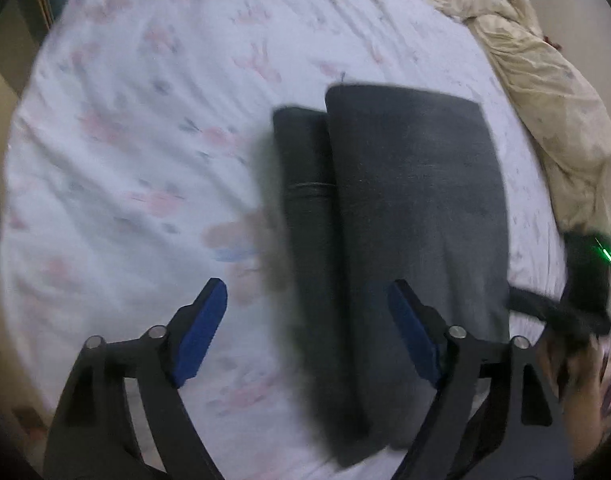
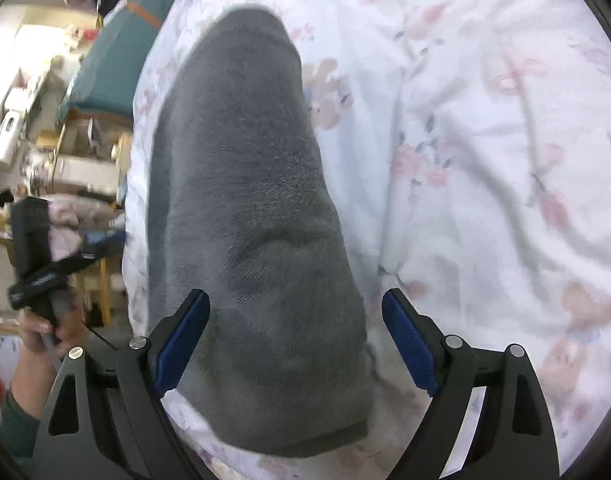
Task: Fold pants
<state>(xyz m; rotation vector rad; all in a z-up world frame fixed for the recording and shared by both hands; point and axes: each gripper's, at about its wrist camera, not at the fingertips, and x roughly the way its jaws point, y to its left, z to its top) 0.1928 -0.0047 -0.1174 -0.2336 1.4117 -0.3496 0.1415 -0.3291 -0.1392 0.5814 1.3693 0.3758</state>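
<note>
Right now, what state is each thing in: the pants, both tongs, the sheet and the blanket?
Pants: folded, lying flat on the bed, nothing gripping them.
Left tongs: open, empty, above the pants.
Right tongs: open, empty, above the pants.
Bed sheet: spread out, wrinkled.
Blanket: crumpled at the bed's edge.

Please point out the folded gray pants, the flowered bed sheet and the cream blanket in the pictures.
gray pants (image 1: 417,200), left wrist view, on the wider top fold.
bed sheet (image 1: 145,140), left wrist view, on a bare flowered part.
cream blanket (image 1: 545,92), left wrist view, on its crumpled middle.
</note>
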